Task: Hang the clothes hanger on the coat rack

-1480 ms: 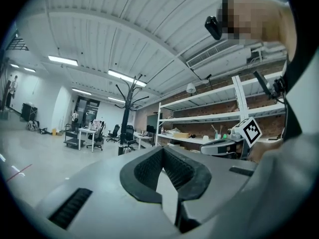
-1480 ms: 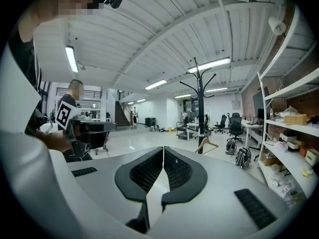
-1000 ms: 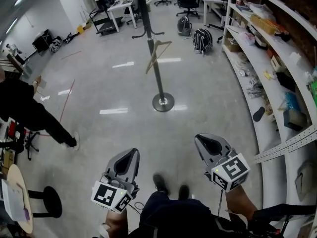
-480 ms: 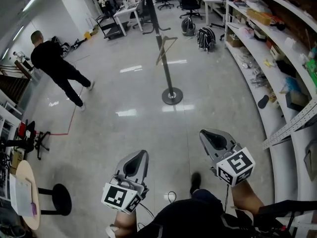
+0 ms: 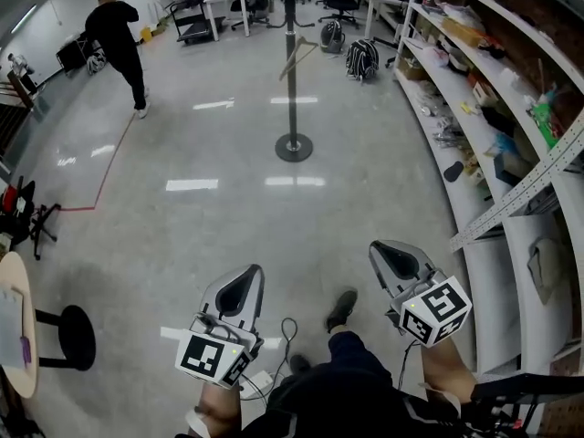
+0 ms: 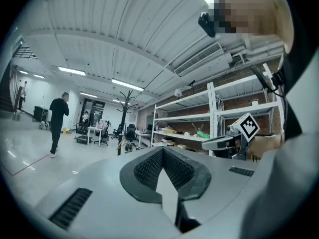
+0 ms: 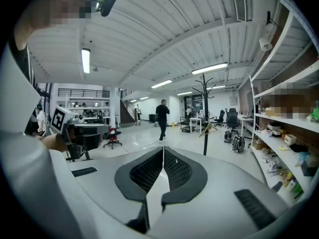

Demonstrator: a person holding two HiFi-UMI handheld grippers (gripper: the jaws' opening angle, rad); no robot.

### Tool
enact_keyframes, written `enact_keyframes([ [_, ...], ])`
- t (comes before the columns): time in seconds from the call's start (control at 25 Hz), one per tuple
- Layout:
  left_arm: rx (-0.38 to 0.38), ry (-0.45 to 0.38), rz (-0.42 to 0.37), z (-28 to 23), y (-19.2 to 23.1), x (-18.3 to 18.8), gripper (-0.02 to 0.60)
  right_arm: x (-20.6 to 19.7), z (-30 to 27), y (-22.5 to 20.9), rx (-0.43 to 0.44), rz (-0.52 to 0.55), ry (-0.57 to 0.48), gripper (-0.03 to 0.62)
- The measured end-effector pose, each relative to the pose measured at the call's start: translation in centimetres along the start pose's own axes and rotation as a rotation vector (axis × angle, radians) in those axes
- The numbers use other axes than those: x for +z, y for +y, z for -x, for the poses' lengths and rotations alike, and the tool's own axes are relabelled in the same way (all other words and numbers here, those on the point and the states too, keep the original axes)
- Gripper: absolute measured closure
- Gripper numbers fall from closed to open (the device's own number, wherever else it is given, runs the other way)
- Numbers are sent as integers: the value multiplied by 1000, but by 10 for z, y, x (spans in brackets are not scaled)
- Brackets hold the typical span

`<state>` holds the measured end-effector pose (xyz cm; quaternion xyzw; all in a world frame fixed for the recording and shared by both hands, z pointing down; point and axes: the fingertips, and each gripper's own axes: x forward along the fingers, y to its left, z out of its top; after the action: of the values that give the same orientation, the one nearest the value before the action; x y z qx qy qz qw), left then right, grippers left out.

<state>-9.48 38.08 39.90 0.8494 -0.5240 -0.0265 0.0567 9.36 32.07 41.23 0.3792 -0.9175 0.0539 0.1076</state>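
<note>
Since a moment earlier, the person in black had walked from the near left to far off at eleven o'clock, and the wearer had stepped on across the floor. A black stool stood at eight o'clock. The left gripper was held low, its jaws pressed together on nothing. At twelve o'clock, well apart from both tools, stood the coat rack, and the wooden hanger hung tilted against its pole. The right gripper was likewise closed and empty. Cluttered shelves ran along at two o'clock.
</note>
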Motion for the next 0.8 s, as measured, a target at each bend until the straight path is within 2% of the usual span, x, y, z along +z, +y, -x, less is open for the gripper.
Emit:
enact_keyframes([
  [0.12, 7, 11, 2, 25, -15, -2, 580, 1, 28, 15, -12, 7, -8, 585],
  [0.44, 29, 6, -64, 49, -75, 18, 580, 10, 101, 21, 3, 21, -86, 585],
  [0.52, 41, 13, -81, 52, -97, 17, 580, 3, 126, 19, 8, 21, -88, 585],
  [0.8, 72, 60, -56, 57, -187, -3, 580, -37, 229, -10, -2, 2, -50, 585],
])
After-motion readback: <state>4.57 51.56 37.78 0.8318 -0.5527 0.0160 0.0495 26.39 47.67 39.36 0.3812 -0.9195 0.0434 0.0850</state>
